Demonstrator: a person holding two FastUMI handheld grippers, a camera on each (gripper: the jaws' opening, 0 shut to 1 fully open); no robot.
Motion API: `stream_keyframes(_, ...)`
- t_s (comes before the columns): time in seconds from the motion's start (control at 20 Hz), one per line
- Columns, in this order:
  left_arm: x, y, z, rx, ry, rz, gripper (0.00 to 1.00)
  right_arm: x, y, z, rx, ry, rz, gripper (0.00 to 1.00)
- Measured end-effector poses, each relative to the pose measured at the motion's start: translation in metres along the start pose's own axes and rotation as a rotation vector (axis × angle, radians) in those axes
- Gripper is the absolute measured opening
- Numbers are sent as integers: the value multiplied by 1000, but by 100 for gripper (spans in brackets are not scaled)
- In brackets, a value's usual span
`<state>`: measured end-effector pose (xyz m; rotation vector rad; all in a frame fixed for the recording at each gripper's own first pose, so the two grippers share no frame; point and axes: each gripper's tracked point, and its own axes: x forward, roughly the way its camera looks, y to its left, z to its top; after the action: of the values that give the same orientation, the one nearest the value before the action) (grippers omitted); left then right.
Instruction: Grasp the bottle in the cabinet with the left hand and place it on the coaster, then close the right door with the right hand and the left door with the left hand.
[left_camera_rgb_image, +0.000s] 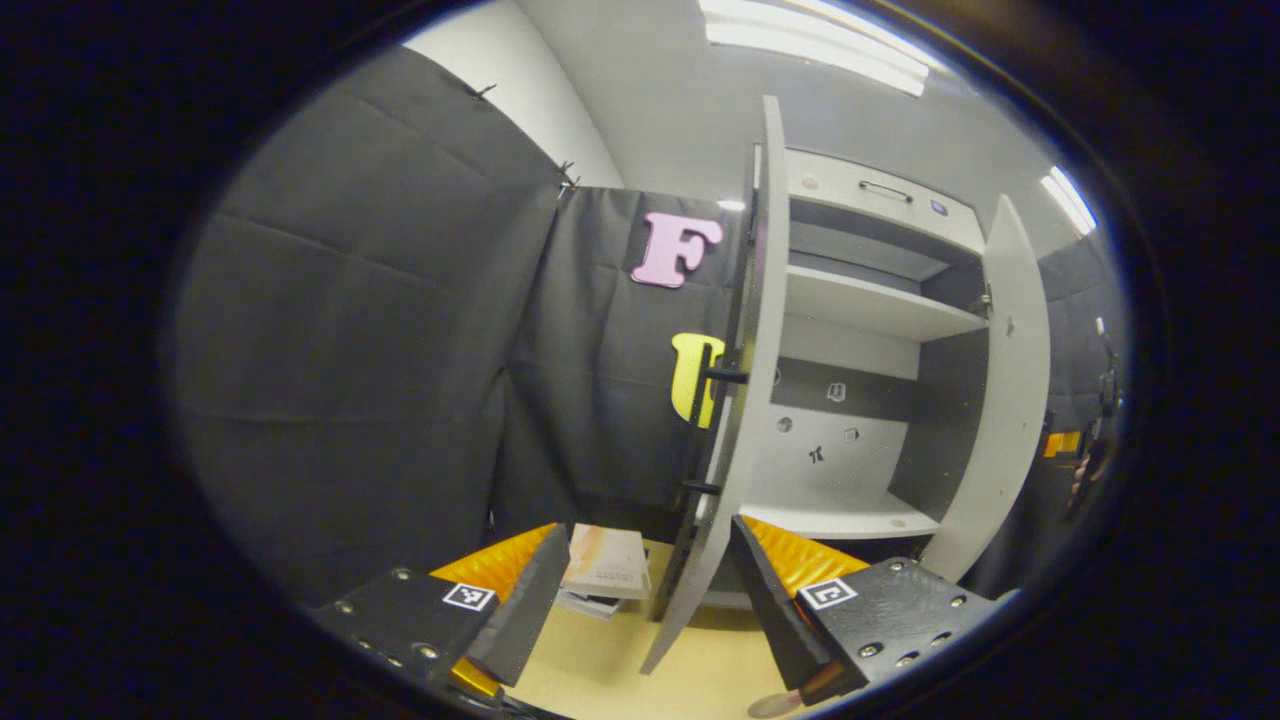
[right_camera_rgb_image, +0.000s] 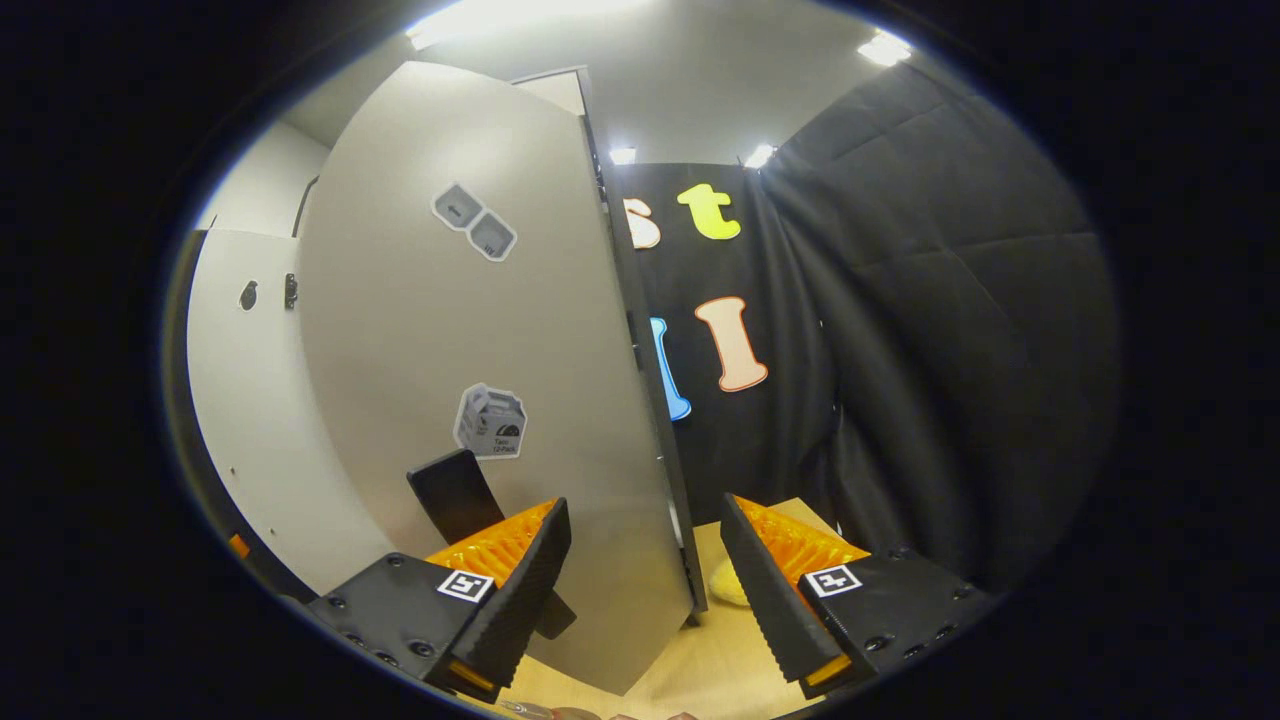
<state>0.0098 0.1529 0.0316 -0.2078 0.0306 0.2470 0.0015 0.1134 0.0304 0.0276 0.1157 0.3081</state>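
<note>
Black cloth walls (left_camera_rgb_image: 380, 330), ceiling strip lights (left_camera_rgb_image: 815, 45), wooden tabletop (left_camera_rgb_image: 620, 670).

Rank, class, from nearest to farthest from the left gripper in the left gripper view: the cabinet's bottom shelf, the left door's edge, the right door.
1. Left door: its edge stands between the left gripper fingers.
2. Bottom shelf: inside, just behind that door.
3. Right door: swung open, far right.

We are in a recording booth, not a lived-in room. Black quilted cloth (left_camera_rgb_image: 400, 330) hangs as walls at nine o'clock in the left gripper view and three o'clock in the right gripper view. Strip lights (left_camera_rgb_image: 820, 45) shine at twelve o'clock. A white cabinet (left_camera_rgb_image: 870, 300) with bare shelves stands on a pale wooden desk (left_camera_rgb_image: 620, 670), its doors (right_camera_rgb_image: 480, 350) carrying small stickers.
</note>
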Motion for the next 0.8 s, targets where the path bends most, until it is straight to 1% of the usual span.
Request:
stream_keyframes(0.1,-1,20,4,-23,-11,29,94,5,16,-1,-9,4,16,97)
stream_keyframes(0.15,0,28,6,-19,-9,44,99,6,25,-5,-13,13,31,97)
stream_keyframes(0.2,0,35,5,0,-2,60,94,9,34,-7,-10,18,45,97)
stream_keyframes(0.25,0,43,5,29,4,77,99,8,39,-7,-6,16,54,97)
stream_keyframes(0.35,-3,57,0,66,17,89,99,8,43,-8,-4,7,46,97)
stream_keyframes(0.4,-5,62,-2,70,23,85,94,7,43,-10,-3,6,38,97)
stream_keyframes(0.45,-4,66,-2,66,26,78,94,8,43,-14,2,7,31,97)
stream_keyframes(0.5,-1,67,-3,62,29,69,99,7,43,-18,10,8,24,97)
stream_keyframes(0.7,22,74,-2,78,30,33,99,-3,49,-39,18,29,4,97)
stream_keyframes(0.8,34,68,4,84,27,-21,99,-10,47,-46,-1,26,-18,97)
